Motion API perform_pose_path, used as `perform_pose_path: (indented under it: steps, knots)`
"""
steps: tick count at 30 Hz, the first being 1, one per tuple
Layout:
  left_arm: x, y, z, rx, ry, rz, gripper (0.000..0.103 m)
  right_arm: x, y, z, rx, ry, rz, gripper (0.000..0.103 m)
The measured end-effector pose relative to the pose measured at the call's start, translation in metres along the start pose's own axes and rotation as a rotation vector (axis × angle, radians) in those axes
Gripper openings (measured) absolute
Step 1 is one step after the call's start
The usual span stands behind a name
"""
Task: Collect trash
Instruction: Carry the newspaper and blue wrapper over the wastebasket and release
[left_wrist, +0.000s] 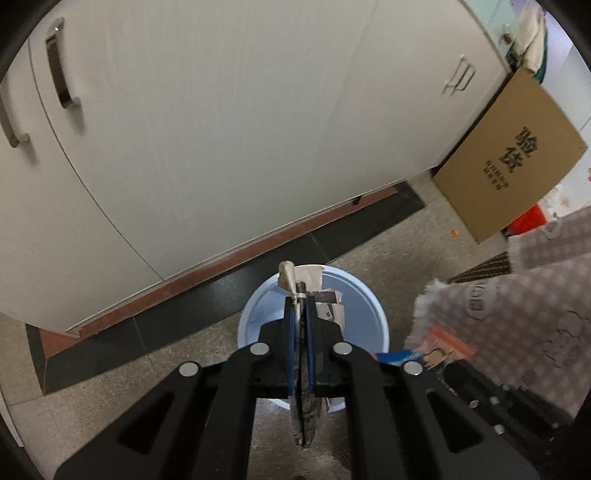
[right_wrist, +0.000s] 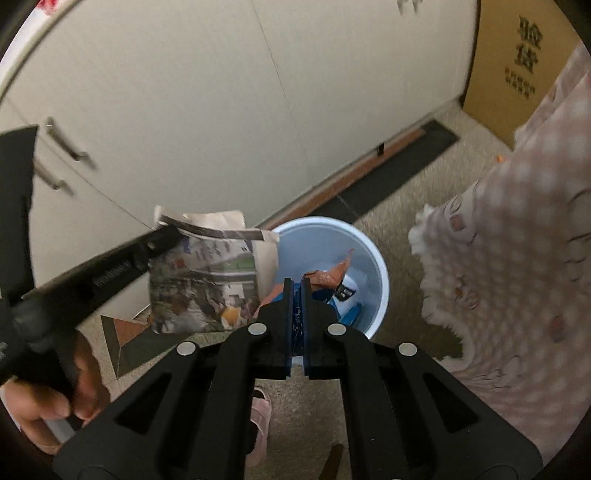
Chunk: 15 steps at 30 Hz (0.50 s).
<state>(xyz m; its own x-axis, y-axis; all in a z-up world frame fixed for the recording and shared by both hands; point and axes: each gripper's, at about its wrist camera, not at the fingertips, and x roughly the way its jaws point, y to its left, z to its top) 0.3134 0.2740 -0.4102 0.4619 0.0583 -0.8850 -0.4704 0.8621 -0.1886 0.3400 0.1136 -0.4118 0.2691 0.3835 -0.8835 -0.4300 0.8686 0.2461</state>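
Printed in black on the face of the brown cardboard box (left_wrist: 506, 158) leaning against the white cabinet at far right: two large Chinese characters, 验货, with two rows of far smaller characters beneath, too fine to read. Same characters seen again on the box in the right wrist view, partly cut by the edge. Along the side of the black left gripper (right_wrist: 110, 275), a line of pale lettering, blurred beyond reading. On the folded newspaper (right_wrist: 207, 284) held in that gripper, coloured photographs and Chinese headlines, too small and smeared to make out.
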Motion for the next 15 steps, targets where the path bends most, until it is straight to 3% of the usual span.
perform_pose_path:
  steps: [7, 9, 11, 15]
  knots:
    - [0.016, -0.003, -0.004, 0.019, 0.067, 0.033, 0.005, 0.028, -0.010, 0.004, 0.058, 0.019, 0.019, 0.006]
    - [0.017, -0.004, -0.005, 0.012, 0.081, 0.027, 0.005, 0.032, -0.010, 0.005, 0.066, 0.015, 0.023, 0.018]
    - [0.021, -0.003, -0.005, 0.001, 0.100, 0.014, 0.006, 0.033, -0.012, 0.005, 0.079, 0.011, 0.024, 0.050]
    - [0.022, -0.005, -0.007, 0.005, 0.103, 0.011, 0.006, 0.031, -0.015, 0.005, 0.085, -0.004, 0.026, 0.050]
